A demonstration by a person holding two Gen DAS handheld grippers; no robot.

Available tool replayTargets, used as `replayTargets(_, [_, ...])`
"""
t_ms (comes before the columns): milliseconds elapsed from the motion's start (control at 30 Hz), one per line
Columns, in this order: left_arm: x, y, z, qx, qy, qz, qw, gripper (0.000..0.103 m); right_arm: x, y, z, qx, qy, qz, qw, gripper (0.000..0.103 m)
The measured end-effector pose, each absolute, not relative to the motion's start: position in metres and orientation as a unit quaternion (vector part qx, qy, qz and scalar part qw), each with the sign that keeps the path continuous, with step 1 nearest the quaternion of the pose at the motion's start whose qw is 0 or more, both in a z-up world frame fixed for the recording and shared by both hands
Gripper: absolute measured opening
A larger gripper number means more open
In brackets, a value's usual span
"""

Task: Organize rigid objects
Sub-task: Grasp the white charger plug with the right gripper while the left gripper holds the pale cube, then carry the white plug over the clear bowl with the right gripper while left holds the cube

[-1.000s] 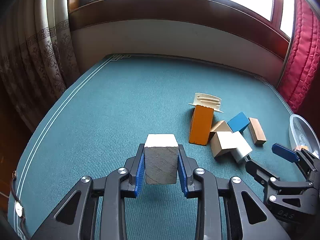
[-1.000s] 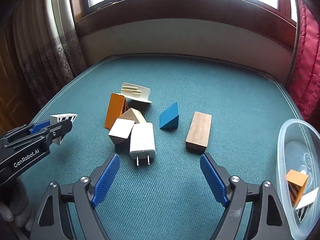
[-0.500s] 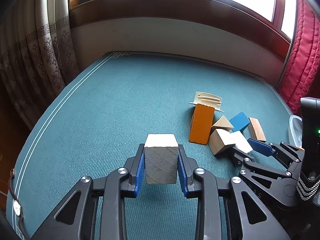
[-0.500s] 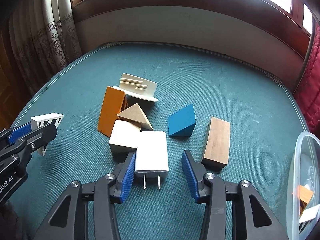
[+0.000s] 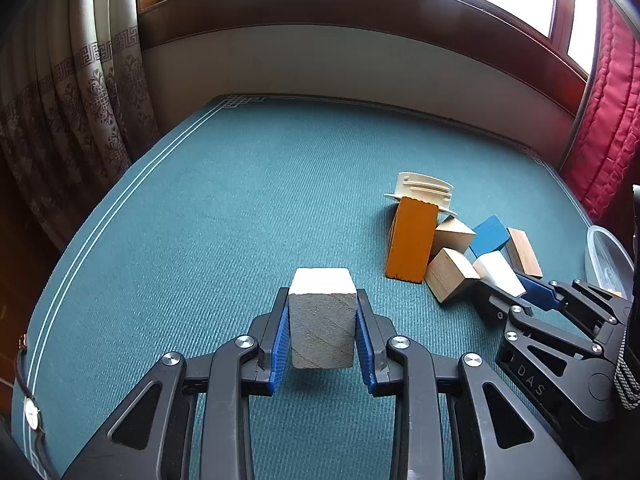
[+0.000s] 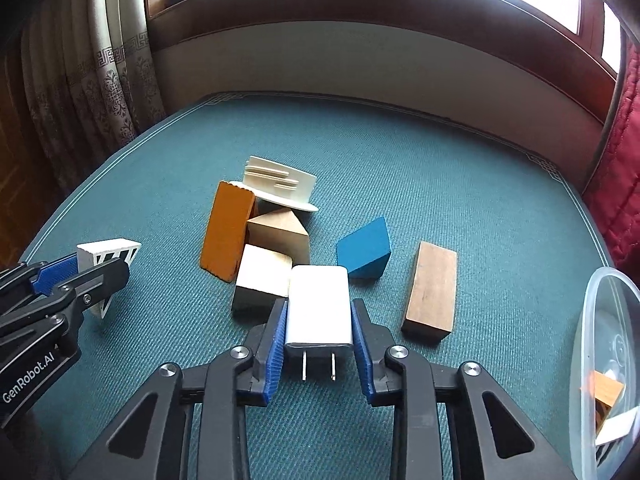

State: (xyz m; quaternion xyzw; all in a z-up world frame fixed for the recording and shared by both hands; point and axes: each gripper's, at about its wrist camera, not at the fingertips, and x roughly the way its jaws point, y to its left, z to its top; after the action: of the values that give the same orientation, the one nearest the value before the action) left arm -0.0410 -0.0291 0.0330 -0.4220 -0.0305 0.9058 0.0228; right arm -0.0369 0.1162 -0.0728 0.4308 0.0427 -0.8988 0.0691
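My left gripper [image 5: 322,322] is shut on a white striped block [image 5: 322,316] and holds it just above the teal table. It also shows at the left of the right wrist view [image 6: 80,276], with the block [image 6: 108,256] in it. My right gripper [image 6: 319,332] is shut on a white plug adapter [image 6: 319,310], prongs toward the camera, at the front of a pile. The pile holds an orange block [image 6: 226,236], two pale wooden blocks [image 6: 262,280], a cream plastic piece [image 6: 280,184], a blue wedge [image 6: 364,254] and a brown block [image 6: 432,290].
A clear plastic container [image 6: 604,364] with an orange block and a striped white block inside stands at the right edge. The teal table [image 5: 224,216] is bordered by a wall and window at the back, a patterned curtain on the left, and red fabric on the right.
My right gripper moved forward to the pile and closed from wide open onto the white plug adapter. My left gripper stayed still, holding the white block.
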Motion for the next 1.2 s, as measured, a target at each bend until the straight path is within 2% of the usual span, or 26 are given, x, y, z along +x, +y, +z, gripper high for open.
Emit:
replayTargets(500, [-0.038, -0.028, 0.029, -0.42, -0.027, 0.907, 0.028, 0.031, -0.023, 0.116, -0.06, 0.393, 0.06, -0.917, 0.036, 0.032])
replayTargets(1200, [-0.034, -0.017, 0.028, -0.413, -0.014, 0.909, 0.059, 0.03, -0.01, 0.152, -0.043, 0.366, 0.031, -0.93, -0.025, 0.032])
